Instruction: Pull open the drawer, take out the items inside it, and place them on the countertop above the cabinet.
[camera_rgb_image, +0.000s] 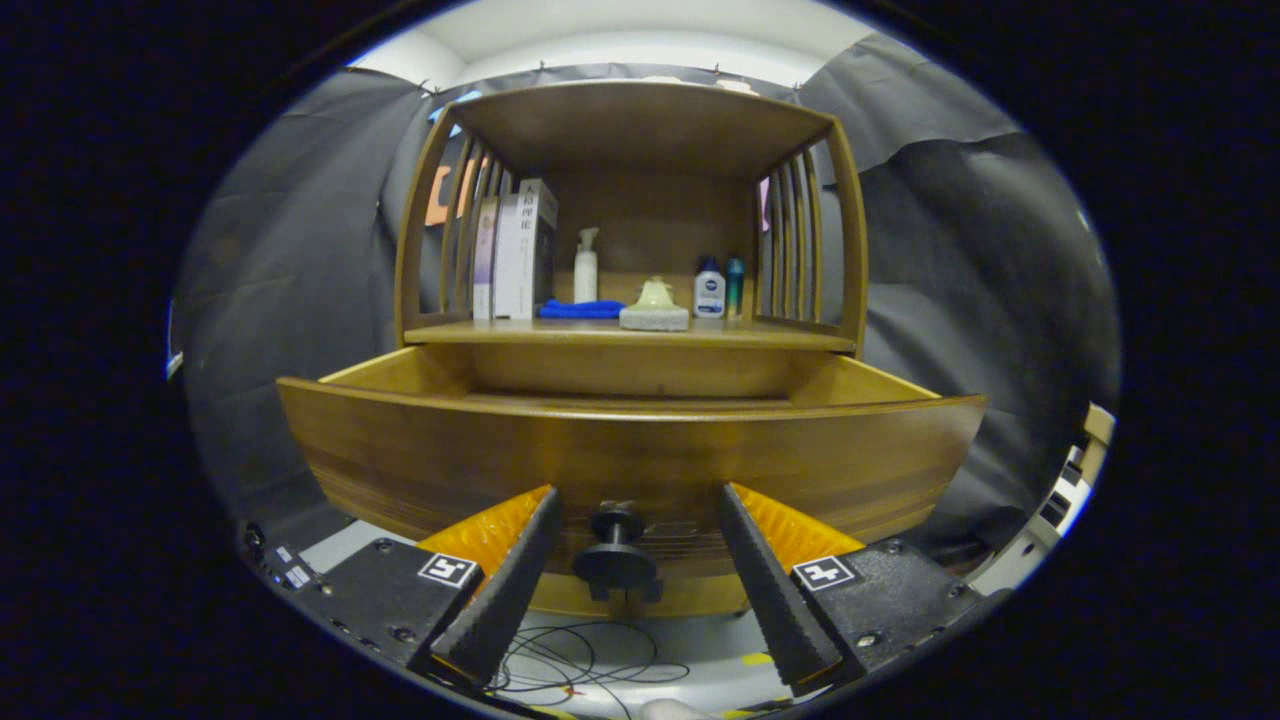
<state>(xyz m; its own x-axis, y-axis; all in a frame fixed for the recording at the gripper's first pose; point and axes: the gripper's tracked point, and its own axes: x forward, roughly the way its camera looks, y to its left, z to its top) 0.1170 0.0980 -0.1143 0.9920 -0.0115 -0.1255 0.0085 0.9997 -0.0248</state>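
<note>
The gripper (632, 590) had its two wedge-shaped, ribbed fingers spread apart, clamped on nothing, and between them, slightly forward, sat the dark round knob (615, 560) on the drawer (630, 460) front, touched by neither finger. The drawer stood pulled out toward the fingers, its long axis running side to side across them, so whatever lay inside was above and beyond the fingertips, behind the tall front panel; its contents were hidden from this low angle. The front was smooth, varnished wood with a gently bowed face and fine horizontal grooves low down. Going left to right on the countertop (640, 335) above, under a slatted wooden hutch: upright books (515, 255), a white pump bottle (586, 265) behind a folded blue cloth (580, 310), a pale rounded item (655, 305) on a flat base, and two small bottles (718, 288). I judged that the next move called for lifting up and over the panel.
</note>
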